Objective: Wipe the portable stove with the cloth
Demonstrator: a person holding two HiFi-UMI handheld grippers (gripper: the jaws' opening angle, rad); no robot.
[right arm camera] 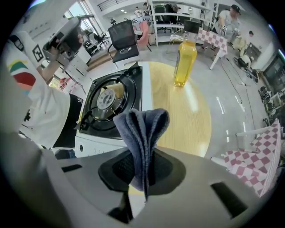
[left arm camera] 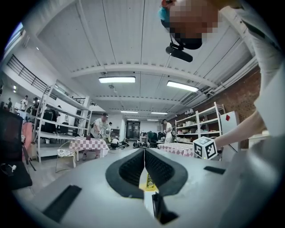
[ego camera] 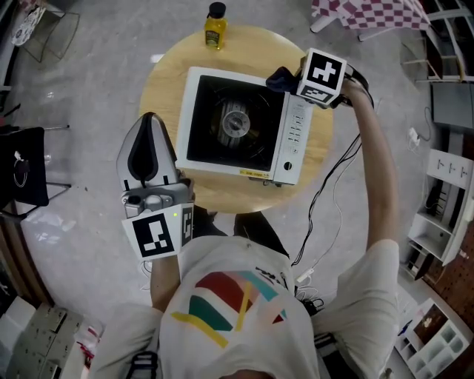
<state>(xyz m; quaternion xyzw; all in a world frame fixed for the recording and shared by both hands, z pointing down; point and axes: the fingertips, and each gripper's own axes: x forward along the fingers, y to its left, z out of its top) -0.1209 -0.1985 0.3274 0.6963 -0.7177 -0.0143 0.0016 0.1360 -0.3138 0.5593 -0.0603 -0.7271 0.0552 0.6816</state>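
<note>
The white portable stove [ego camera: 241, 126] with a black top and a round burner [ego camera: 237, 122] sits on a round wooden table [ego camera: 167, 81]. My right gripper [ego camera: 287, 80] is shut on a folded dark blue cloth [ego camera: 279, 76], held over the stove's far right corner by the control panel. In the right gripper view the cloth [right arm camera: 143, 129] stands up between the jaws of that gripper [right arm camera: 142, 156], with the stove [right arm camera: 109, 100] beyond at the left. My left gripper [ego camera: 150, 122] hovers off the table's left edge, beside the stove. It [left arm camera: 144, 153] is shut and holds nothing.
A yellow bottle [ego camera: 215, 26] stands at the table's far edge, also seen as the bottle [right arm camera: 184, 60]. A black chair [ego camera: 22, 166] is on the floor at left. A checkered-cloth table [ego camera: 370, 11] and shelves [ego camera: 444, 215] are at right. Cables [ego camera: 326, 185] trail near the table.
</note>
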